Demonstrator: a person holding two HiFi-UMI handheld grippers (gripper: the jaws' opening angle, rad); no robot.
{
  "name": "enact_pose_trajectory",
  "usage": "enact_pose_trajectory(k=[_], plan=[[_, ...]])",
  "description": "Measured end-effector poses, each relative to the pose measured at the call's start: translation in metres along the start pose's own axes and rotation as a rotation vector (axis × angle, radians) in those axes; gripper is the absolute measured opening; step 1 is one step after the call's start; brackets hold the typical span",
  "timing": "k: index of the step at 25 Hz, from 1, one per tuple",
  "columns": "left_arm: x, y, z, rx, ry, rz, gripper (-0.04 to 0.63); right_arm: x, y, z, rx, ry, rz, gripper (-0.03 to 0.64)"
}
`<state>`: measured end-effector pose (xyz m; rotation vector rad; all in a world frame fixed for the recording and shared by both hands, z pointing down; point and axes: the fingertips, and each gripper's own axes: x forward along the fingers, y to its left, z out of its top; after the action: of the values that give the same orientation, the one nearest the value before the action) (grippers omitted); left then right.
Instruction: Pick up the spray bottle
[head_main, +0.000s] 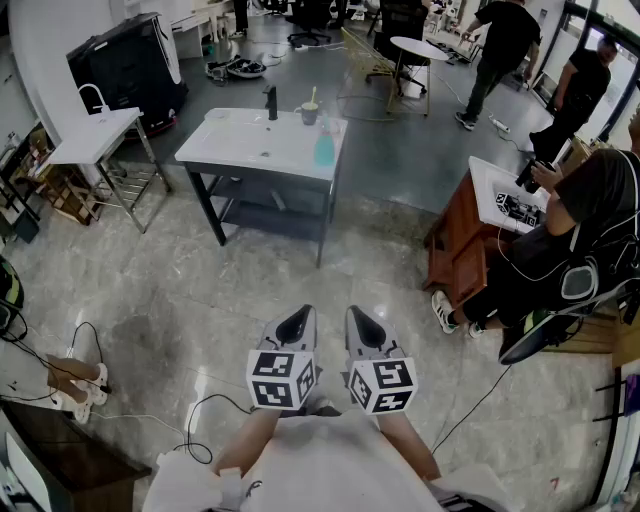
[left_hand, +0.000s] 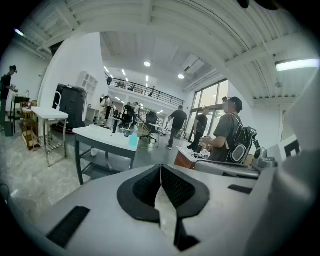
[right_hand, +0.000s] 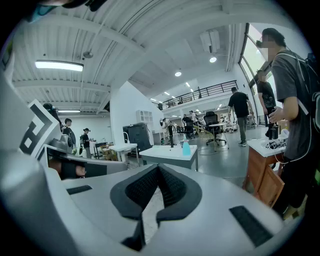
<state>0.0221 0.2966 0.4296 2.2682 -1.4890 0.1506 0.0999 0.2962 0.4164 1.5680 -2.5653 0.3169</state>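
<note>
The left gripper and the right gripper are both empty, jaws pressed together. They are held side by side close to the body and tipped slightly downward. The pale blue spray bottle stands upright well ahead of them, roughly on the line between the two, at the near right corner of the sink table. The step in hand looks like the approach: walk up, spread one gripper's jaws before arriving, then close level on the bottle's body. Since it sits near the table's edge, a nudge could tip it off, and a cup and faucet stand just beyond it. The floor ahead is open. A wooden cabinet and a seated person lie off to the right gripper's side, and a cable lies by the left.
</note>
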Motion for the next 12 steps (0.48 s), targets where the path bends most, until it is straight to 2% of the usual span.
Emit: enact_pose_trajectory(k=[12], plan=[[0.016, 0.018, 0.009, -0.007, -0.002, -0.006, 0.031, 0.026, -0.001, 0.002, 0.006, 0.024, -0.031, 0.025]])
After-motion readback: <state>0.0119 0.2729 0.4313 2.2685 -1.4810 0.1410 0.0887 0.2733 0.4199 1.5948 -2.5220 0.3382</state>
